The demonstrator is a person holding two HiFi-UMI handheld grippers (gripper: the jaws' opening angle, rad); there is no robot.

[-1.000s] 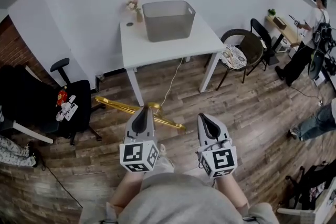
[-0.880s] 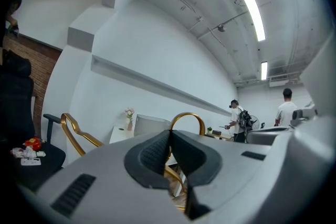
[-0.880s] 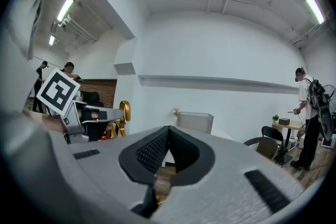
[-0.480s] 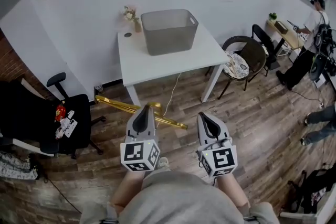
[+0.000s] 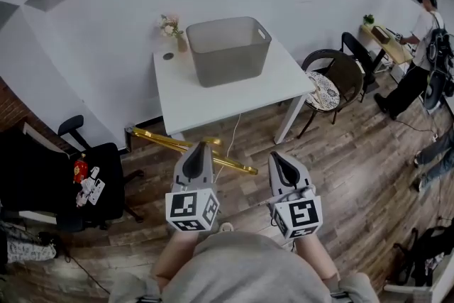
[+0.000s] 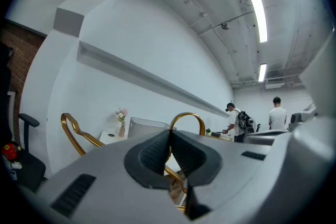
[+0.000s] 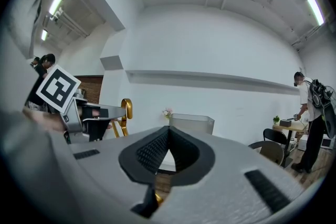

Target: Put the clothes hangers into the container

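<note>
We've got the gold hanger (image 5: 163, 142) clamped in the left gripper (image 5: 199, 147) at mid-frame, held sideways for carrying. The right gripper (image 5: 279, 157) is closed, looks empty. The container (image 5: 228, 53) sits on the table (image 5: 213, 106), upper middle.

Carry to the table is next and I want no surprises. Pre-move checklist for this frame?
1. Left gripper jaws shut on gold hanger just below its hook: ok.
2. Right gripper jaws together, nothing between them: ok.
3. Container upright on white table, top open: ok.
4. Flower vase stands apart from container, at the table's back corner: ok.
5. Floor ahead: white cable hangs from the table to the floor: not ok, mind it.
6. Hanger fits inside container: cannot tell.
</note>
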